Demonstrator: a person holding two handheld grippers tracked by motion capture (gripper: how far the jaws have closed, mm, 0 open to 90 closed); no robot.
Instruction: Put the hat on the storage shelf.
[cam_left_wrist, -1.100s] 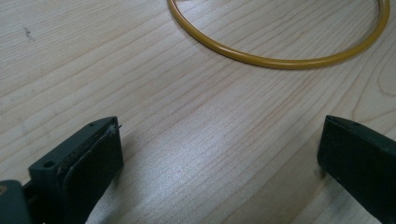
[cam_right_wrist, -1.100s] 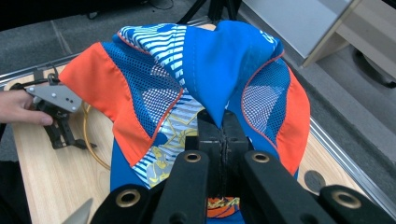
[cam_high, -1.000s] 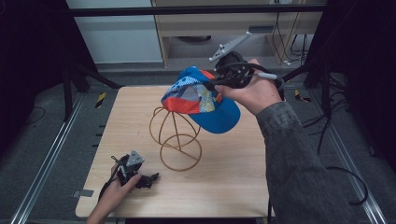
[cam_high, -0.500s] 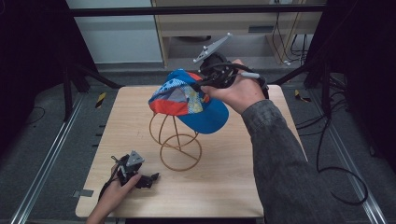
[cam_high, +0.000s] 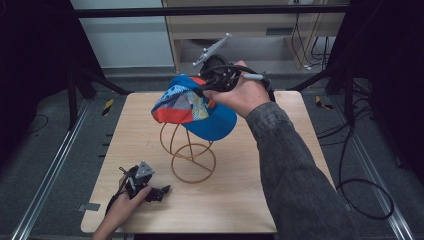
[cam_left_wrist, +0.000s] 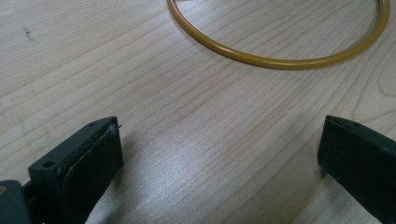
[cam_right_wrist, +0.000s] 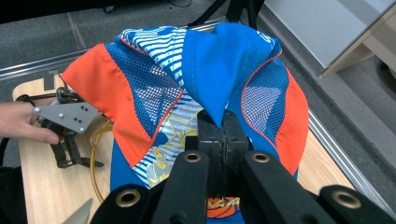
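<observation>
The cap (cam_high: 192, 107) is pinched in our right gripper (cam_right_wrist: 223, 133) above the wire stand (cam_high: 189, 152). Our left gripper (cam_left_wrist: 219, 149) rests spread wide on the table (cam_high: 240, 195).

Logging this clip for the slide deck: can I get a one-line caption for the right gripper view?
Right gripper shut on a pinched fold of the blue-and-orange mesh cap, above the wooden table.

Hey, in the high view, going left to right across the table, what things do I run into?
left gripper on the table's near left → gold wire stand → blue and orange cap above the stand, overlapping it a little → right gripper pinching the cap
</observation>
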